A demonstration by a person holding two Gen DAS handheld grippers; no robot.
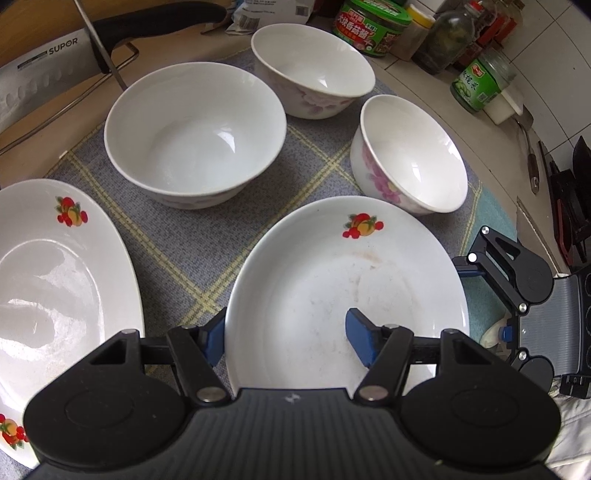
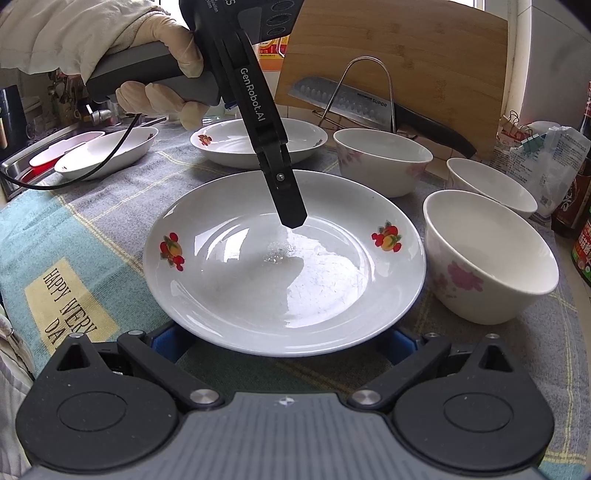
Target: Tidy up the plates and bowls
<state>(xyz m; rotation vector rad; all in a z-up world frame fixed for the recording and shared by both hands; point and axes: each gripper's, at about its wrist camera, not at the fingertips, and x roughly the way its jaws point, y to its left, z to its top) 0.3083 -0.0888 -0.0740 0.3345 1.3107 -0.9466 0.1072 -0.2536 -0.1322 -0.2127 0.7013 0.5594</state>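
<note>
A white plate [image 1: 332,266] [image 2: 258,280] with fruit prints lies on the checked cloth between both grippers. My left gripper [image 1: 286,339] straddles its rim, one blue pad outside the edge and the other inside on the plate's face; it is shut on the plate. In the right wrist view its black finger [image 2: 290,206] comes down onto the plate's inside. My right gripper [image 2: 286,343] stands open at the plate's near rim, its pads partly hidden under the edge. A second matching plate [image 1: 55,277] [image 2: 229,147] lies beside it. Three white flowered bowls [image 1: 195,136] [image 1: 314,66] [image 1: 410,155] stand behind.
A cleaver [image 2: 343,99] rests on a wire rack in front of a wooden cutting board [image 2: 399,55]. Jars and bottles [image 1: 373,26] line the back of the counter. An oval dish [image 2: 107,151] sits near the sink [image 2: 22,162]. A gloved hand [image 2: 155,55] holds the left gripper's handle.
</note>
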